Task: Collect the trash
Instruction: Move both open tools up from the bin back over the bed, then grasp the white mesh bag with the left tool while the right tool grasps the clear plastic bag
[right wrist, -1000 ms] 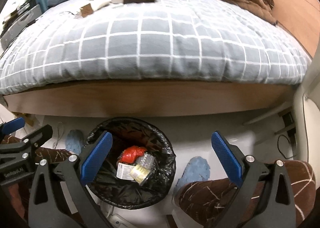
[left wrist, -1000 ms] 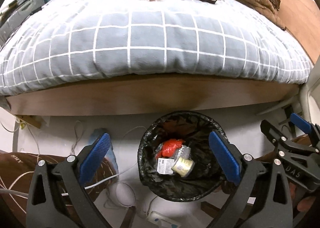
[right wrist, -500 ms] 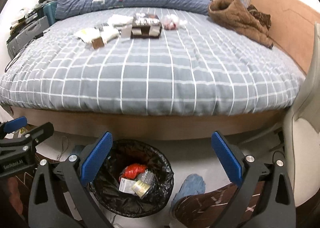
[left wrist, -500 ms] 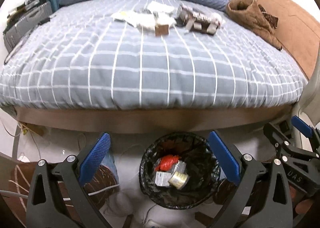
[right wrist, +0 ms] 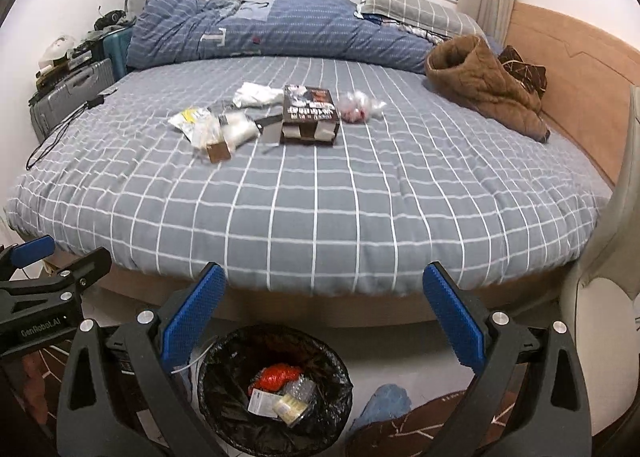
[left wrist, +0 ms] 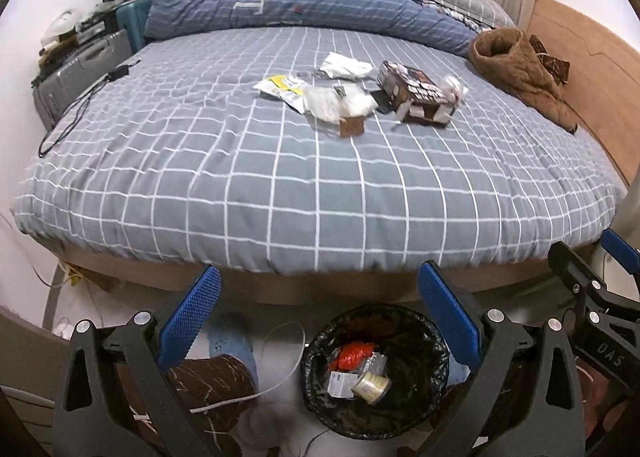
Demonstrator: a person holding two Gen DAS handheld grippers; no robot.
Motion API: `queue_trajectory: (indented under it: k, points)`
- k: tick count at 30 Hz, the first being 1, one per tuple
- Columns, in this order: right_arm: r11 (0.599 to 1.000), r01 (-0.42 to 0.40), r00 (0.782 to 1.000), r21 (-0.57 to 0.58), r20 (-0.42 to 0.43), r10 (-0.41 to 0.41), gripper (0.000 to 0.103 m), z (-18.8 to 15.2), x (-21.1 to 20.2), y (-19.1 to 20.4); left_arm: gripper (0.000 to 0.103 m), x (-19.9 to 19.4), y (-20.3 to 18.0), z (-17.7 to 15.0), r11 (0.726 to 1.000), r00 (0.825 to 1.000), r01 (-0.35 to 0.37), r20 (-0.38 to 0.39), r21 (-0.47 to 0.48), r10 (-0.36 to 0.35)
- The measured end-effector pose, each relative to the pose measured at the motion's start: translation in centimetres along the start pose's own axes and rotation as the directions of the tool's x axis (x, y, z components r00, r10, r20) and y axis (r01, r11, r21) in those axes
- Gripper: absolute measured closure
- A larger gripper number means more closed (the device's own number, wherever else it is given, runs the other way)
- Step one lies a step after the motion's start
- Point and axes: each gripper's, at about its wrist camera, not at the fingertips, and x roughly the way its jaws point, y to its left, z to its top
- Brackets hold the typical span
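Trash lies in a cluster on the middle of the bed: a dark printed box (left wrist: 416, 95) (right wrist: 310, 113), white wrappers (left wrist: 338, 101) (right wrist: 224, 127), a small brown card piece (left wrist: 352, 127) (right wrist: 218, 153) and a crumpled clear bag (right wrist: 360, 107). A bin with a black liner (left wrist: 424, 401) (right wrist: 218, 397) stands on the floor by the bed's foot, holding a red wrapper (left wrist: 354, 353) (right wrist: 276, 375) and other scraps. My left gripper (left wrist: 320, 313) and right gripper (right wrist: 324, 315) both hang open and empty above the bin, well short of the trash.
A grey checked cover (left wrist: 280, 177) spreads over the bed, with a blue duvet (left wrist: 300, 1) and a brown jacket (left wrist: 520, 69) at the far end. A suitcase (left wrist: 76, 77) stands at left. Legs in brown trousers (left wrist: 212, 381) and blue slippers are beside the bin.
Both grippers have risen and tilted up from the bin, so the whole bed top and the trash on it have come into view. Both stayed open.
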Motion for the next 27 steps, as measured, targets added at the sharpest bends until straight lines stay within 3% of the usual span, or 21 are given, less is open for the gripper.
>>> queue_trajectory:
  k: [17,27]
  points:
    - [1.000,-0.019,0.999,-0.023,0.030,0.020,0.008,5.7,2.7,-0.8,0.006,2.3,0.5,6.4,1.000,1.000,-0.009,0.006,-0.003,0.009]
    - [1.000,0.009,1.000,-0.022,0.018,-0.009,0.008,10.7,8.4,-3.4,0.006,7.3,0.0,11.1,1.000,1.000,-0.009,-0.010,0.005,0.009]
